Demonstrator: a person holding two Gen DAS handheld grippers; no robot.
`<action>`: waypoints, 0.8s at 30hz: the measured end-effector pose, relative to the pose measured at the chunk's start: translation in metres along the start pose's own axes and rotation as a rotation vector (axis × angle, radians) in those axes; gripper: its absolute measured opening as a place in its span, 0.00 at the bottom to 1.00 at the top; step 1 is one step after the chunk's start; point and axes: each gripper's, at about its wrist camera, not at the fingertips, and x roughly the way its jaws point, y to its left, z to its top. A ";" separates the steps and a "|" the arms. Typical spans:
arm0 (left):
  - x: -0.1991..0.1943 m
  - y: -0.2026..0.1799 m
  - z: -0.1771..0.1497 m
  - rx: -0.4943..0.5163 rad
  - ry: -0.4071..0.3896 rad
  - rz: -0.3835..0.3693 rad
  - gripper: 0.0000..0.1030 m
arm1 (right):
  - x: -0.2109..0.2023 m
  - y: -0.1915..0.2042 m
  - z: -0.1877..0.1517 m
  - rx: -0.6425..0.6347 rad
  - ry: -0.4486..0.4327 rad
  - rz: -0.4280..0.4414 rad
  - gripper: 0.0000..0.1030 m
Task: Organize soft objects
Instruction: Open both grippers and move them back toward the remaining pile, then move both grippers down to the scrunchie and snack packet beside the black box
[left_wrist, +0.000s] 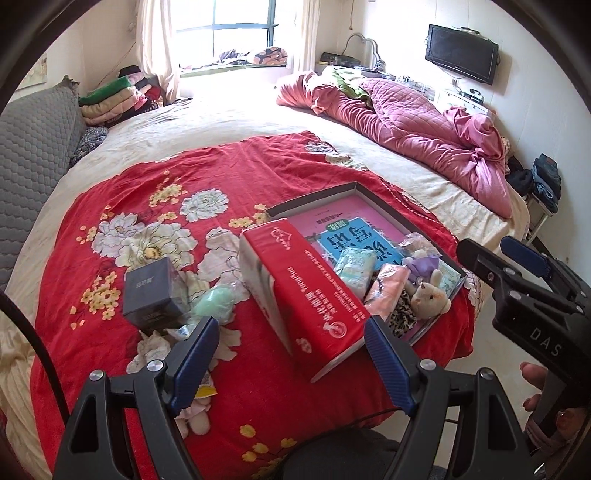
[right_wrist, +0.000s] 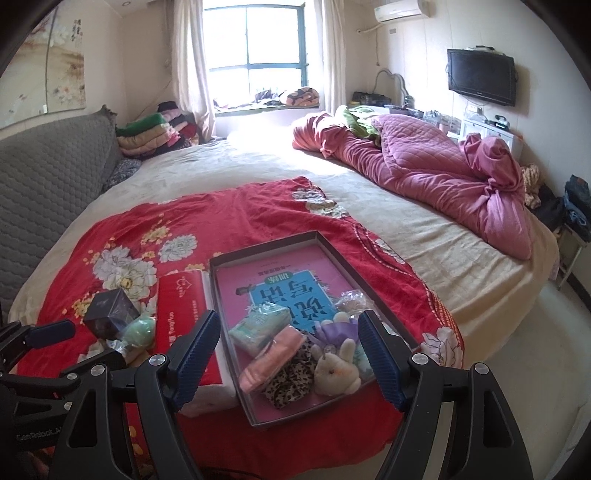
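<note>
A dark shallow tray (right_wrist: 258, 245) with a pink printed bottom lies on the red floral sheet (right_wrist: 258, 206). Inside it are a white bunny plush (right_wrist: 336, 373), a pink cloth (right_wrist: 266, 356), a leopard-print cloth (right_wrist: 291, 380), a green tissue pack (right_wrist: 264, 325) and a purple sachet (right_wrist: 334, 332). My right gripper (right_wrist: 288, 356) hovers open above these. A red tissue pack (left_wrist: 306, 295) leans against the tray's (left_wrist: 314, 197) left side, and my left gripper (left_wrist: 291, 362) stands open above its near end. A mint green soft item (left_wrist: 214, 302) and a white printed cloth (left_wrist: 155, 347) lie loose on the sheet.
A dark cube box (left_wrist: 151, 295) stands left of the tissue pack. A crumpled pink quilt (right_wrist: 443, 173) fills the bed's far right and folded blankets (right_wrist: 147, 136) are stacked by the grey headboard (right_wrist: 48, 177). The bed edge drops to the floor (right_wrist: 535, 332) on the right.
</note>
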 end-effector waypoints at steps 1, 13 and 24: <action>-0.001 0.002 -0.001 -0.001 -0.002 0.005 0.78 | -0.001 0.003 0.001 -0.005 -0.002 0.004 0.76; -0.020 0.035 -0.010 -0.043 -0.006 0.047 0.78 | -0.015 0.044 0.008 -0.055 -0.013 0.070 0.76; -0.037 0.100 -0.024 -0.146 0.003 0.122 0.78 | -0.024 0.073 0.011 -0.088 -0.019 0.124 0.76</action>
